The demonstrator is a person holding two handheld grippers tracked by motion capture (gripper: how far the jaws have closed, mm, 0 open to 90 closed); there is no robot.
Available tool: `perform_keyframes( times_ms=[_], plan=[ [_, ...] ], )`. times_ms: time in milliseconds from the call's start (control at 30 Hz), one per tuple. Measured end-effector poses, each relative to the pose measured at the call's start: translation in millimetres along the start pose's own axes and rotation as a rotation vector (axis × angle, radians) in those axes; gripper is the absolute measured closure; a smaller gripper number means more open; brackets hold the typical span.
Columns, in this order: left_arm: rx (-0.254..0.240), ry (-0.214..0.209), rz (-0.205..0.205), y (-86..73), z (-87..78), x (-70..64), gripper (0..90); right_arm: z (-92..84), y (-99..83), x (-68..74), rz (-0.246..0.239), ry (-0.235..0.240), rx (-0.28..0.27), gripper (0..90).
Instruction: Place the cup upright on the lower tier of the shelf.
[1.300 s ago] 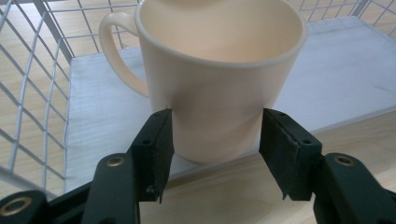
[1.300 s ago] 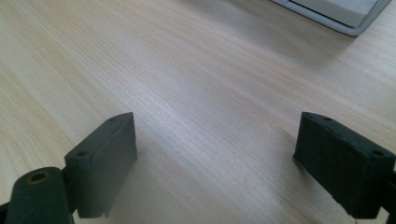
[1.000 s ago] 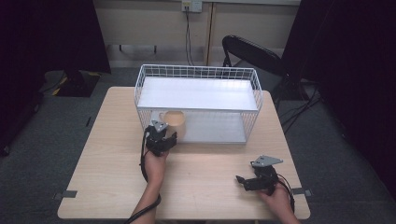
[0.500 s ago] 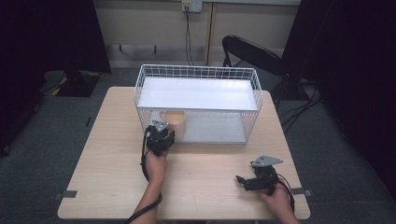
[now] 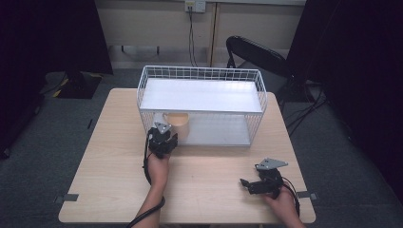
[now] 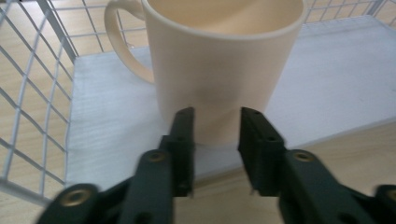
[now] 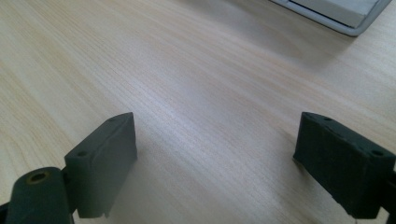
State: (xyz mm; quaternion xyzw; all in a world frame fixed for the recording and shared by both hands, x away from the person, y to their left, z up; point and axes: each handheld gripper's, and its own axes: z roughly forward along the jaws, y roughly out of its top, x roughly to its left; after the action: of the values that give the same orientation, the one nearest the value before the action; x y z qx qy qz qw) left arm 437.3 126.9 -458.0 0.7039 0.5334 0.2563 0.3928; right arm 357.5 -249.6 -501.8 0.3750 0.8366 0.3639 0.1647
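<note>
Nothing moved, left tongs (image 6: 215, 123) parted before unmarked mug (image 6: 219, 65), right tongs (image 7: 215, 163) wide open

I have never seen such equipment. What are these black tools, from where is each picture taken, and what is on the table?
A person sits at a wooden table and holds a hand tool with two black jaws in each hand. One camera looks down from above; one small camera rides on each tool and looks along its jaws.

On the table stands a white wire rack with two shelves. A cream mug stands upright on the lower shelf, near its left end.

The left gripper is right in front of the mug, with its jaws narrowly apart; they do not seem to clamp it. The right gripper rests near the table's front right, jaws wide open, holding nothing.
</note>
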Motion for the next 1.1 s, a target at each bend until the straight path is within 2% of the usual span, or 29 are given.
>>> perform_keyframes(
  times_ms=[100,200,300,600,767,967,1100],
  plan=[
    [0.005,-0.013,-0.003,0.7,-2.5,0.7,45.5,0.0,0.0,0.0,0.000,0.000,0.000,12.0],
    [0.014,-0.027,-0.008,1.5,-4.4,1.8,34.5,0.0,0.0,0.0,0.000,0.000,0.000,12.0],
    [0.017,-0.032,-0.003,1.2,-6.3,3.1,28.5,0.0,0.0,0.0,0.000,0.000,0.000,12.0],
    [0.031,-0.058,0.014,0.6,-11.5,4.9,16.1,0.0,0.0,0.0,0.000,0.000,0.000,12.1],
    [0.032,-0.086,0.023,-0.2,-15.3,5.2,15.7,0.0,0.0,0.0,0.000,0.000,0.000,12.0],
    [0.036,-0.107,0.054,-1.9,-22.4,5.4,15.9,0.0,0.0,0.0,0.000,0.000,0.000,12.0],
    [0.035,-0.116,0.050,-3.5,-28.3,9.2,15.9,0.0,0.0,0.0,0.000,0.000,0.000,12.0]
  ],
)
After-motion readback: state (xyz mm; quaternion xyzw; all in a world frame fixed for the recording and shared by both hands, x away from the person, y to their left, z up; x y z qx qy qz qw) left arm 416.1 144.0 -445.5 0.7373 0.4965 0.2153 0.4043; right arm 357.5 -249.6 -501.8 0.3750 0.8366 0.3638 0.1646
